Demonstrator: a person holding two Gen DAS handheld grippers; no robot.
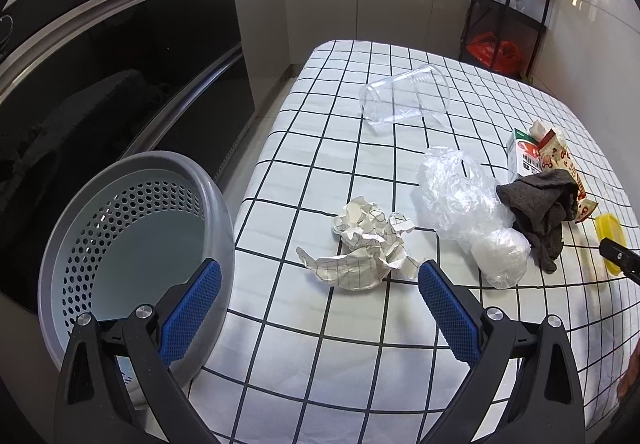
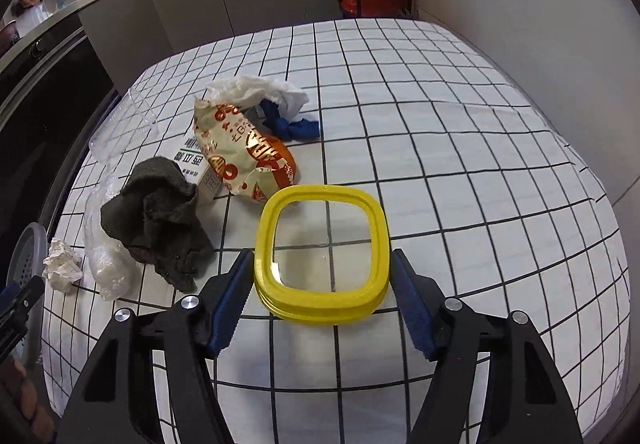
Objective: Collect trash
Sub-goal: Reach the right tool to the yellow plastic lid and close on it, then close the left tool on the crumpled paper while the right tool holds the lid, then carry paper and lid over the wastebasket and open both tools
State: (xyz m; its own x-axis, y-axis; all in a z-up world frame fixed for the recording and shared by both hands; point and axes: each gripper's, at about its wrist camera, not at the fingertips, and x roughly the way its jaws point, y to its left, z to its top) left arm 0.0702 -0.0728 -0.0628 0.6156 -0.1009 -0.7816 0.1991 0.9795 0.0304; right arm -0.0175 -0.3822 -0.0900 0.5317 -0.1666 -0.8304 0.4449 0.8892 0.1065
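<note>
A crumpled paper ball (image 1: pixel 366 244) lies on the checked table (image 1: pixel 320 344), just ahead of my open, empty left gripper (image 1: pixel 320 280). Beside it lie a crumpled clear plastic bag (image 1: pixel 468 212), a dark grey cloth (image 1: pixel 540 208), a milk carton (image 1: pixel 522 154) and a snack wrapper (image 1: pixel 564 168). A grey perforated bin (image 1: pixel 132 248) stands at the table's left edge, behind my left finger. My right gripper (image 2: pixel 322 280) straddles a yellow-rimmed clear lid (image 2: pixel 322 256), jaws wide on either side of it. The wrapper (image 2: pixel 244 156), cloth (image 2: pixel 160 212), paper ball (image 2: pixel 62 270) and white tissue (image 2: pixel 260 92) show there too.
A clear plastic cup (image 1: pixel 404 96) lies on its side at the far part of the table. A blue cloth scrap (image 2: pixel 296 126) lies by the tissue. A black oven front (image 1: pixel 120 84) is to the left. A black shelf rack (image 1: pixel 508 4) with bags stands beyond the table.
</note>
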